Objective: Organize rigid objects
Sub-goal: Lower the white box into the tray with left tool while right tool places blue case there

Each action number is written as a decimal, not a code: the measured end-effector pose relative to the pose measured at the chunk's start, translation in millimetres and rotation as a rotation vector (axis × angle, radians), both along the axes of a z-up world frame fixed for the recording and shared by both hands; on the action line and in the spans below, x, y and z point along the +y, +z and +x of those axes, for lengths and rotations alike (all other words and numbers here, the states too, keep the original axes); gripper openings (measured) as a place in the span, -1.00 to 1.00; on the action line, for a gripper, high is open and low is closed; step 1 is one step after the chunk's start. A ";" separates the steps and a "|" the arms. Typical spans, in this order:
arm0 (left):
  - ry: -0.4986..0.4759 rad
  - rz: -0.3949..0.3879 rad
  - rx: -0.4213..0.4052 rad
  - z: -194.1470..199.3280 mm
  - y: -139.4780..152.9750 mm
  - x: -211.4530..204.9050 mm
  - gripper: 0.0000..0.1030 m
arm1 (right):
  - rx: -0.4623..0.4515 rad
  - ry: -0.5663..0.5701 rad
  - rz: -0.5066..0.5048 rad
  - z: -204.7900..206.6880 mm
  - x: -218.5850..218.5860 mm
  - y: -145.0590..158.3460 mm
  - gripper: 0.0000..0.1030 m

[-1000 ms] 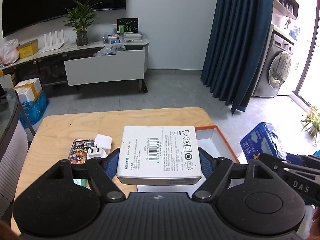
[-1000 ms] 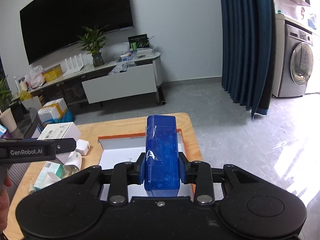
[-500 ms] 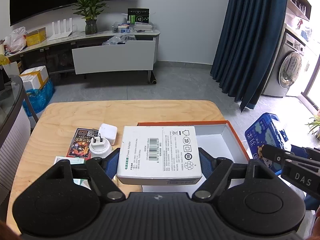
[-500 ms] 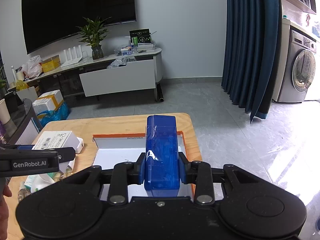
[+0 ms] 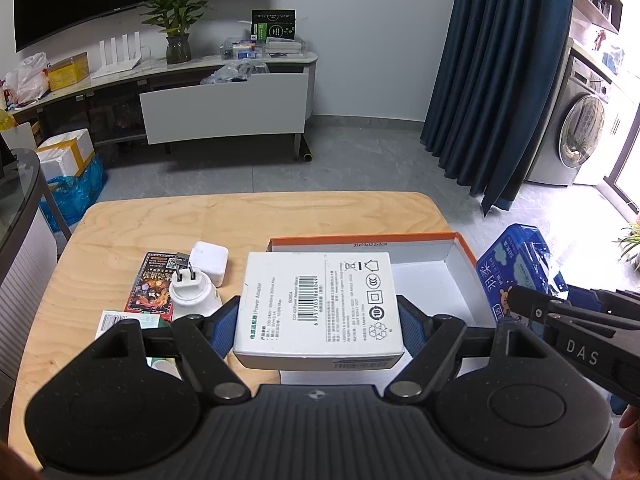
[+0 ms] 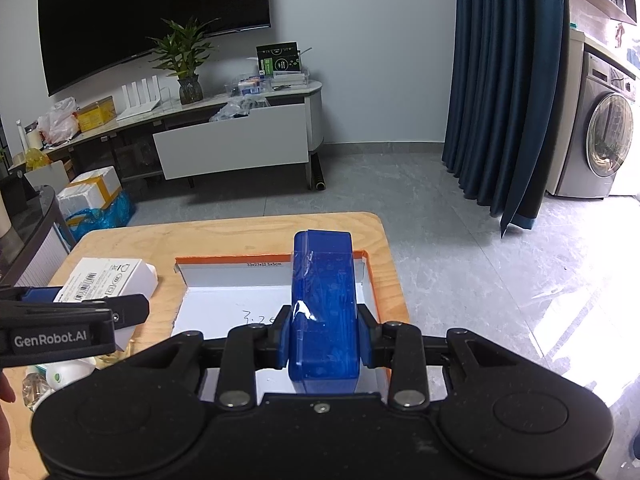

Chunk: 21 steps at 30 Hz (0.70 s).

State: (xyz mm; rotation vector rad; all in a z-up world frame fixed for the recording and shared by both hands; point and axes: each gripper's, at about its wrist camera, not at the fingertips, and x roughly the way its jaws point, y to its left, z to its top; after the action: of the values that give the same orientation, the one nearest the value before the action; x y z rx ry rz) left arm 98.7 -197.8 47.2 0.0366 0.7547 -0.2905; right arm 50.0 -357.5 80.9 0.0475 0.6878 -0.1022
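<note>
Grip, left: our left hand-held gripper (image 5: 319, 322) is clamped on the white power adapter box (image 5: 318, 306) across its two long sides, label up, held above the counter (image 5: 256, 216) at the near left corner of the orange-rimmed tray (image 5: 362, 239). We judge that the box overhangs the tray's left wall, so a straight drop could seat it on the rim and leave it tilted.

Grip, right: our right hand-held gripper (image 6: 325, 334) is closed on the blue plastic-wrapped pack (image 6: 324, 312), held lengthways over the tray's right half. Its wrap looks glossy, and we think it may slide between the pads if the hold loosens early.

Both loads point at the same tray, with the two tools near each other, so a simultaneous lowering risks a knock between them.

Loose items, left of the tray on the counter:
- white plug adapter (image 5: 191, 295), prongs up, lying across the red printed card (image 5: 154, 284)
- white charger cube (image 5: 209, 262), touching the plug adapter

A low sweep of the left load could push these toward the counter's edge.

Tray interior (image 6: 224, 308): white and bare where visible; the near portion is hidden behind both tools.
</note>
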 end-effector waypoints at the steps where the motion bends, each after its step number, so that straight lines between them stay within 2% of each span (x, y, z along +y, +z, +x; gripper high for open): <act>1: 0.001 0.001 0.001 0.3 -0.5 -0.5 0.54 | 0.003 -0.001 0.000 1.3 -0.2 -0.7 -0.23; 21: -0.010 0.013 0.012 3.9 -6.9 -10.1 0.54 | 0.025 -0.014 0.004 9.4 -7.2 -13.1 -0.23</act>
State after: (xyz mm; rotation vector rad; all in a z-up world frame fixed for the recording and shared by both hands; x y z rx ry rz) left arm 102.6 -207.9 40.2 0.0504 0.7683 -0.2953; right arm 59.4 -364.7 67.7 0.0548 0.7124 -0.1153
